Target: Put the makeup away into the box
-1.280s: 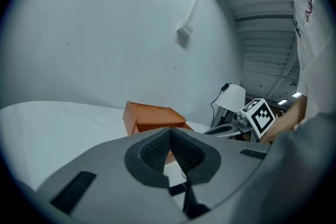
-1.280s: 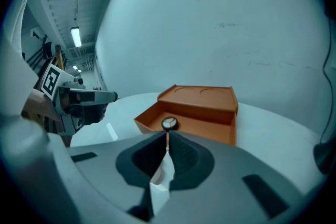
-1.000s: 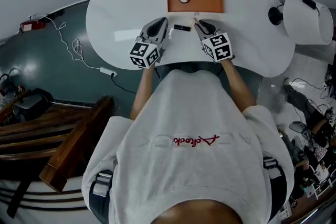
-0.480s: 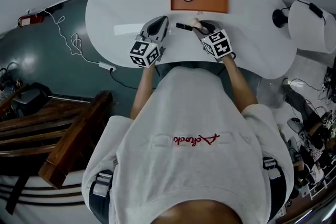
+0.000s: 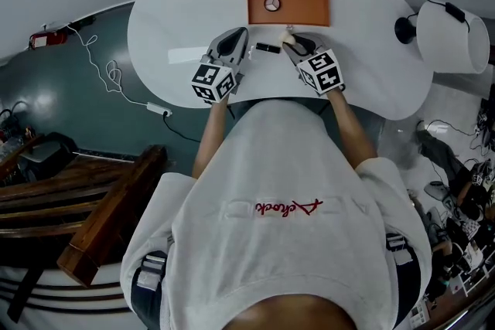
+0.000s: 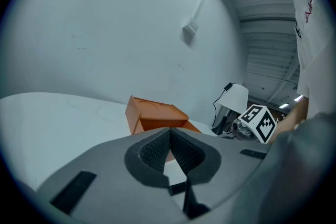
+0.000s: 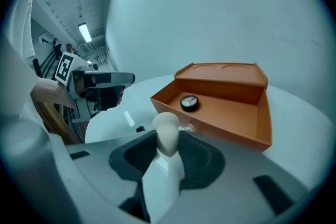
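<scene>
**Right gripper view: pale tube in the tool, open box just ahead**

Your right tool [image 5: 297,43] has just been closing. Its jaws now stand about half-wide on a pale tube [image 7: 165,165] with a rounded beige cap, which rises between the pads and appears pinched by them. The orange box [image 7: 231,113] lies open on the white table [image 5: 178,19] just beyond the tool's tip, lid folded back, with a round compact [image 7: 189,103] on its floor. Your left tool [image 6: 169,136] sits with jaws together on nothing. Between the two tools a small black makeup piece [image 5: 267,49] lies on the table, not yet put away.

The step in hand looks like carrying the tube into the box.

- **Check the hold.** The cap is narrower than the body, so the grip seems to sit lower down, and the tube could swing or slip.
- **Clear the wall.** Lift enough to pass over the near wall of the box, which stands between the tube and the box floor.
- **Pick the spot.** Bring the tube over bare floor beside the compact, not on top of it.
- **Release low.** Lower it close to the floor before you part the jaws, since a round tube let go from height will likely roll.

The black piece is the likely next pick.
</scene>
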Motion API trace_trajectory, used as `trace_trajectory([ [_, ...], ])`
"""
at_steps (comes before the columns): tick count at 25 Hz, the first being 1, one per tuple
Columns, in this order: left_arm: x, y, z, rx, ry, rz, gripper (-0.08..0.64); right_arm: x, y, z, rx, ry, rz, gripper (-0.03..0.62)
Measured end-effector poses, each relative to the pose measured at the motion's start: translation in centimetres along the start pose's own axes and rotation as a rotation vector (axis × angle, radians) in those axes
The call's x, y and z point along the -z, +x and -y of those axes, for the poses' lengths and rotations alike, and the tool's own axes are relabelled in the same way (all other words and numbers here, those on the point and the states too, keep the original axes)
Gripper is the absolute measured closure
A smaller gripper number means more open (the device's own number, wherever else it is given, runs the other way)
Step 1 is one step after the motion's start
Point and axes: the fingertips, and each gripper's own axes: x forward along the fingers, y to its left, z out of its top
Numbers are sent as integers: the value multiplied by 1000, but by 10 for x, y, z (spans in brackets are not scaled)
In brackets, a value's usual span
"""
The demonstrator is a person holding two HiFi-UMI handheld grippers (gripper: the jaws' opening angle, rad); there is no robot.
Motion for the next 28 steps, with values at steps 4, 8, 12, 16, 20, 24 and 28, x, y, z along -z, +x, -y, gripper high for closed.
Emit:
trace_trajectory([
  [4,-15,6,8,17,28,21,549,-22,-13,6,27,-10,67,451],
  [8,-33,11,16,30,62,47,549,-49,-28,21,76,-2,142,451],
  [12,-53,16,21,36,97,76,549,-78,-42,40,131,-1,220,451],
  [16,-76,25,25,46,138,109,550,-108,-55,56,158,-23,288,451],
  [20,-93,32,35,58,166,128,549,-124,-68,66,171,-25,327,453],
  [24,-97,37,41,63,176,129,549,-125,-72,71,171,-46,319,453],
  [28,-94,34,39,49,167,124,550,-121,-69,72,166,-95,282,453],
])
